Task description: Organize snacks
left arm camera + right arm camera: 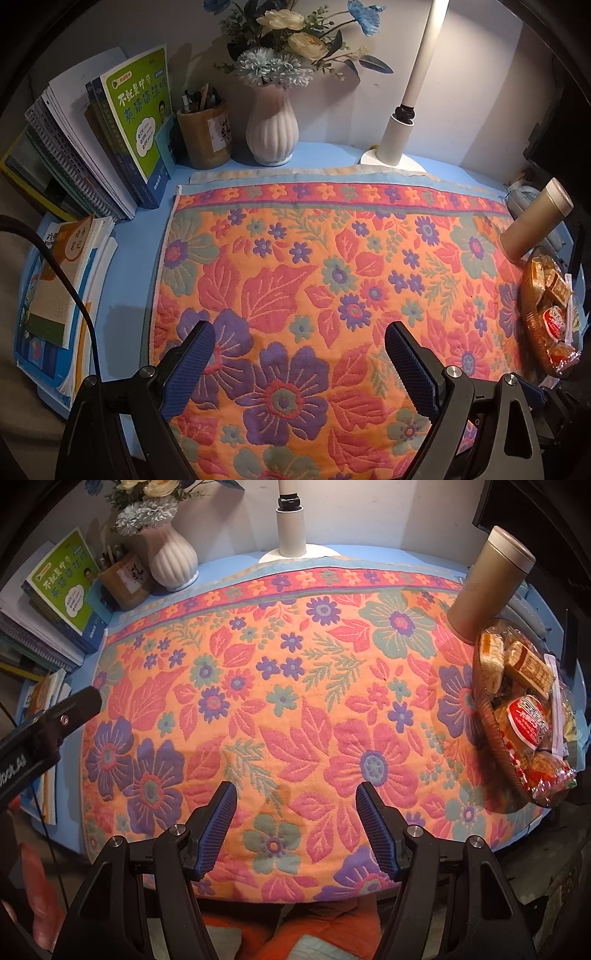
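Desk with cloth [295,686] spread across it.
Basket [491,738] of snacks [524,720] at three o'clock, flask [487,579] behind it; vase [173,561] at eleven.

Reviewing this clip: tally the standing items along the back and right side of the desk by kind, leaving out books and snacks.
Vase with flowers: 1
Pen holder: 1
Desk lamp: 1
Gold flask: 1
Snack basket: 1
Total: 5
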The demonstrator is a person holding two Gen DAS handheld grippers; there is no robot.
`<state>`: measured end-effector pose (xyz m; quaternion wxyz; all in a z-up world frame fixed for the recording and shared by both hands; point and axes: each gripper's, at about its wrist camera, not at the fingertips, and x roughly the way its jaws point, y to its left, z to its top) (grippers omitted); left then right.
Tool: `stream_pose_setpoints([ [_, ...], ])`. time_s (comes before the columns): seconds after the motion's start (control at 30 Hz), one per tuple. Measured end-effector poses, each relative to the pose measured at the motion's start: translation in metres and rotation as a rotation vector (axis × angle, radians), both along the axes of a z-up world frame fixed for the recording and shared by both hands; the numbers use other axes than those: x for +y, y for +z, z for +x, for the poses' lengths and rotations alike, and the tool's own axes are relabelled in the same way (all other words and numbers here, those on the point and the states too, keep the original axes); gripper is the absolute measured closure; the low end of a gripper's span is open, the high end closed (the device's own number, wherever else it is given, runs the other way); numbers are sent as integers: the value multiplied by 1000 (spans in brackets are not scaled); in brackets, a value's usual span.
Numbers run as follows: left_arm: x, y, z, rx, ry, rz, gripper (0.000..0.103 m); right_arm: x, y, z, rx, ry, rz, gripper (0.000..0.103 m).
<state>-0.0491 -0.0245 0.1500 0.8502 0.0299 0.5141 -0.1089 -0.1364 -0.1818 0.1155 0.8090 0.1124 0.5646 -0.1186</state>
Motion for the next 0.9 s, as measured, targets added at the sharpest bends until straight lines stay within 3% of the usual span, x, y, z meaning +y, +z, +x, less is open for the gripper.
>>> stream_pose_setpoints([
  [0.13, -10, -6, -4, 32, -29, 0, 11, -7, -5, -3, 16, -14, 16, 37],
  [0.4, -13, 10, -6, -48, -31, 61, 11, -9, 12, 9, -53, 3, 6, 33],
  [0.73, -3, -8, -6, -9, -54, 71, 10, 3, -3, 6, -32, -19, 32, 32],
  [0.9, -1, -31, -6, 62, -79, 85, 10, 5, -24, 2, 23, -47, 54, 32],
])
